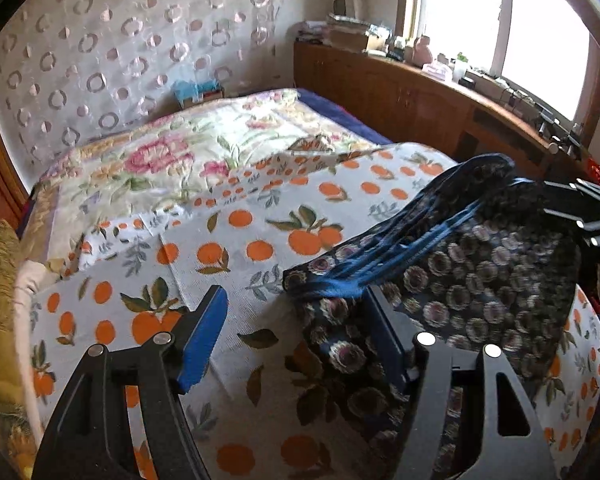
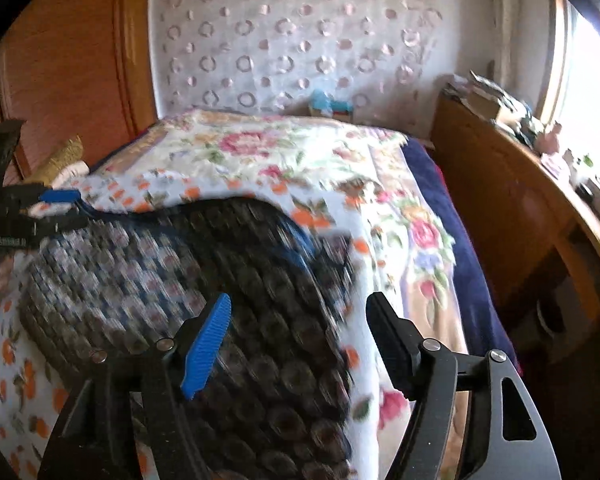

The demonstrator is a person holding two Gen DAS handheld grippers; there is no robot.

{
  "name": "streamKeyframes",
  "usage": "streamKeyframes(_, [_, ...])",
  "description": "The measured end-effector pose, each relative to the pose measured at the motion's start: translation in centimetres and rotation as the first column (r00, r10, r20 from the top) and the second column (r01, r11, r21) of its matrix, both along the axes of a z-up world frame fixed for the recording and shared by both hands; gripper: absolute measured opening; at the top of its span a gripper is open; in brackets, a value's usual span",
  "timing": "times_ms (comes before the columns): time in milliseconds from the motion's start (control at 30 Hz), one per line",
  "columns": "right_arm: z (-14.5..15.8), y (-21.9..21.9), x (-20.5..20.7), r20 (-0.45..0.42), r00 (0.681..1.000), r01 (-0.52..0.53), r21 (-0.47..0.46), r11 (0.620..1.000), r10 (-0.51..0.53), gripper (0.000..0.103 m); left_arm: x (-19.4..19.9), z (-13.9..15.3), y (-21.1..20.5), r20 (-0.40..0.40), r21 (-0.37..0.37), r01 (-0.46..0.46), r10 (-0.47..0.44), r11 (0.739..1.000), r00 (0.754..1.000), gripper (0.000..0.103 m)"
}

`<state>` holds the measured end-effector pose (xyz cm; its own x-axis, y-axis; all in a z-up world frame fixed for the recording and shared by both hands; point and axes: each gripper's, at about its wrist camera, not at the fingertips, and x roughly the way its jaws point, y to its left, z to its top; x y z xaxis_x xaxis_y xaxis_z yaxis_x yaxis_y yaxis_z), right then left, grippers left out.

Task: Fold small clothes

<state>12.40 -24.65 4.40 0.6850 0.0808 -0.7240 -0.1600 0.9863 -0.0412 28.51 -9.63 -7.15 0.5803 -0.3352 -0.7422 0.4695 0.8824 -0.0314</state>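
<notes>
No legible writing; small white lettering on left gripper (image 2: 60, 208), too blurred to read. Dark floral garment (image 1: 480, 280) with blue trim (image 1: 380, 256) draped on orange-print cover (image 1: 236, 240), near bed edge. Left gripper (image 1: 296, 332) spread wide, apparently straddling garment corner. Right gripper (image 2: 300, 336) spread, pinching nothing. Bare cover leftward.

The right gripper (image 2: 298, 320) is hovering with jaws apart over the dark patterned garment (image 2: 204, 280), gripping nothing; the garment is lying blurred on the orange-print sheet (image 2: 4, 352); the left gripper (image 2: 56, 208) is showing at the far left edge.
</notes>
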Motion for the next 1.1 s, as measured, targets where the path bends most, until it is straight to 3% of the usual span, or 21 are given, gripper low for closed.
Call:
streamKeyframes(233, [-2.3,-1.2,-0.2,-0.082,0.996,0.038,0.079,0.996,-0.032,0.072,0.9,-1.3,-0.3,-0.054,-0.013,0.013,-0.014,1.0,0.998,0.07])
streamKeyframes(500, [-2.0,-1.7,0.7,-0.116,0.993,0.001,0.142,0.99,0.016,0.072,1.5,-1.9,-0.9,-0.074,-0.025,0.026,-0.028,0.999,0.997,0.07])
streamKeyframes(700, [-2.3,-2.6,2.7,-0.134,0.989,-0.043,0.144,0.989,0.063,0.07,1.7,-1.7,-1.8,-0.083,-0.029,0.074,-0.076,0.997,0.994,0.05])
streamKeyframes(800, [-2.4,-2.4,3.0,-0.126,0.989,-0.059,0.161,0.985,0.08,0.06,1.8,-1.6,-2.2,-0.09,-0.033,0.089,-0.092,0.995,0.992,0.038])
streamKeyframes(867, [-2.5,-2.5,2.9,-0.118,0.988,-0.075,0.17,0.983,0.096,0.044,1.8,-1.6,-2.5,-0.09,-0.034,0.095,-0.097,0.995,0.991,0.023])
streamKeyframes(900, [-2.6,-2.3,2.8,-0.116,0.987,-0.088,0.182,0.979,0.11,0.026,1.9,-1.5,-2.5,-0.097,-0.045,0.101,-0.105,0.994,0.99,0.018])
streamKeyframes(933, [-2.7,-2.2,2.7,-0.115,0.985,-0.107,0.2,0.974,0.132,0.02,1.8,-1.5,-2.5,-0.104,-0.055,0.106,-0.111,0.993,0.988,0.009])
streamKeyframes(1100, [-1.9,-2.0,1.6,-0.053,0.99,-0.117,0.183,0.976,0.128,0.012,0.2,0.6,-2.0,-0.046,-0.088,0.107,-0.111,0.99,0.993,0.007])
